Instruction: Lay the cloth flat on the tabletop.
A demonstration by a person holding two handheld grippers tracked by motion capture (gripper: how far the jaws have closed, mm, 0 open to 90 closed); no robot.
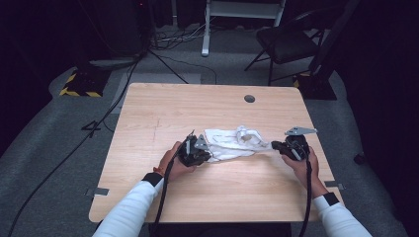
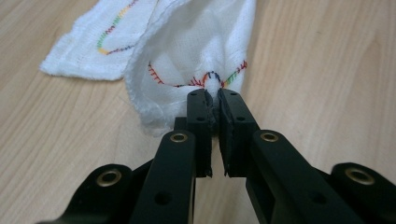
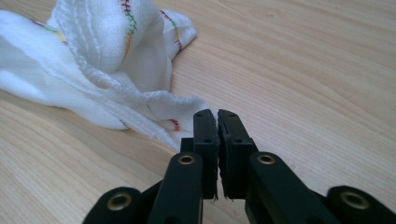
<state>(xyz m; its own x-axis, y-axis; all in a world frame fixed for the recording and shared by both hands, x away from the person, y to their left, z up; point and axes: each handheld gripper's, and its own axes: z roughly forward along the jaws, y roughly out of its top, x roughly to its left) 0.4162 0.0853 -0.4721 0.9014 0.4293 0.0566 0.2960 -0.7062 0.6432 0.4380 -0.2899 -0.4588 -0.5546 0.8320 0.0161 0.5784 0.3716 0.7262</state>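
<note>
Wooden table [image 1: 163, 197]: left claw [image 2: 212, 93] pinches white cloth [image 2: 196, 51] hem; stitching multicoloured.

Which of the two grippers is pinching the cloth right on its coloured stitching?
The left gripper: its jaws clamp the white cloth at the rainbow stitching; the right gripper pinches a plain edge.

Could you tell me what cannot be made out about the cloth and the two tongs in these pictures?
- Right tongs: the jaws are closed at the white cloth edge; their tips hide whether fabric is pinched.
- Cloth shape: bunched folds hide its underside in the high view.
- Left tongs: the stitching colours between the jaws are covered.
</note>
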